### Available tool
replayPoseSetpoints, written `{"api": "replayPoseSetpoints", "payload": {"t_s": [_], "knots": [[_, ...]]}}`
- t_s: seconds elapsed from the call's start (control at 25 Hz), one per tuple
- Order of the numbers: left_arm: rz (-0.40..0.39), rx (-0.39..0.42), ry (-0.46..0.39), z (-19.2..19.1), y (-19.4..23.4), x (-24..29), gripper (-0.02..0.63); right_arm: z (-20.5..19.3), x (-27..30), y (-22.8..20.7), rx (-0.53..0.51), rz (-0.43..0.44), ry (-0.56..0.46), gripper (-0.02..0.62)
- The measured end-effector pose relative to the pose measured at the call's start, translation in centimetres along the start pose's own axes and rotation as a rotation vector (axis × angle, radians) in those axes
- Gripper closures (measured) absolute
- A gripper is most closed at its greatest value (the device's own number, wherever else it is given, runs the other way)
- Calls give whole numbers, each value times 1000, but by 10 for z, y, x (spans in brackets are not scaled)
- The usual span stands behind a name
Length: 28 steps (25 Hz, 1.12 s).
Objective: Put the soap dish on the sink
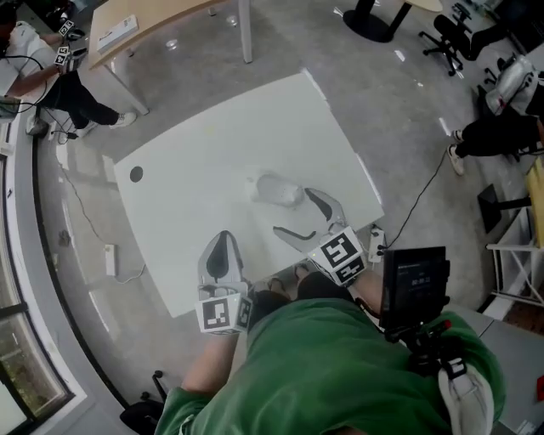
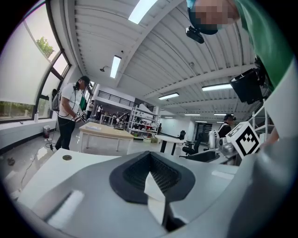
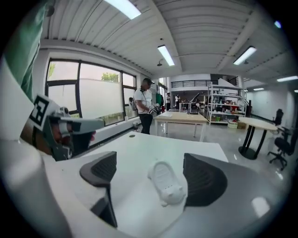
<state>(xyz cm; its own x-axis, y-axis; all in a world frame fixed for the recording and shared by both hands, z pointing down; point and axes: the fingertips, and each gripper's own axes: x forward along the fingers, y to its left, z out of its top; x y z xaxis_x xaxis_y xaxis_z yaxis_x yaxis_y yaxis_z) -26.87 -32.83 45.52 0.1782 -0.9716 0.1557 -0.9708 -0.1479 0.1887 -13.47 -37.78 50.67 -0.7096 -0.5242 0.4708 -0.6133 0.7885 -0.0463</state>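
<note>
The white soap dish [image 1: 276, 189] lies flat on the white table [image 1: 195, 195], a little right of its middle. My right gripper [image 1: 295, 212] is open just short of the dish, one finger on each side of its near end. In the right gripper view the dish [image 3: 166, 182] rests on the tabletop between the two dark pads [image 3: 202, 179], closer to the right one and apart from the left one. My left gripper [image 1: 223, 242] hovers over the table's near edge, shut, with nothing held. In the left gripper view its pads [image 2: 139, 174] meet.
A dark round hole [image 1: 136, 173] sits in the table's left corner. Beyond stand a wooden table [image 1: 161, 21] and a person [image 1: 51, 81]. A power strip [image 1: 109, 259] and a cable [image 1: 421, 200] lie on the floor. Office chairs [image 1: 450, 38] are at far right.
</note>
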Motion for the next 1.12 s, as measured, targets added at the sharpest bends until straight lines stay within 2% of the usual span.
{"api": "replayPoseSetpoints", "payload": {"t_s": [0.12, 0.24, 0.56, 0.68, 0.8, 1.12], "knots": [[-49, 4, -18, -1, -18, -8, 600, 13, -32, 11, 63, 6, -61, 141], [-69, 5, -20, 0, -38, -20, 600, 21, -58, 22, 61, 17, -123, 196], [-6, 7, -57, 10, -84, -62, 600, 28, -116, 48, 36, 75, -264, 483], [16, 3, -68, 6, -105, -77, 600, 21, -135, 52, 22, 99, -282, 557], [45, 0, -71, 0, -129, -97, 600, 10, -156, 58, 12, 123, -282, 590], [59, -5, -83, -8, -177, -132, 600, -7, -205, 69, 7, 141, -287, 592]]}}
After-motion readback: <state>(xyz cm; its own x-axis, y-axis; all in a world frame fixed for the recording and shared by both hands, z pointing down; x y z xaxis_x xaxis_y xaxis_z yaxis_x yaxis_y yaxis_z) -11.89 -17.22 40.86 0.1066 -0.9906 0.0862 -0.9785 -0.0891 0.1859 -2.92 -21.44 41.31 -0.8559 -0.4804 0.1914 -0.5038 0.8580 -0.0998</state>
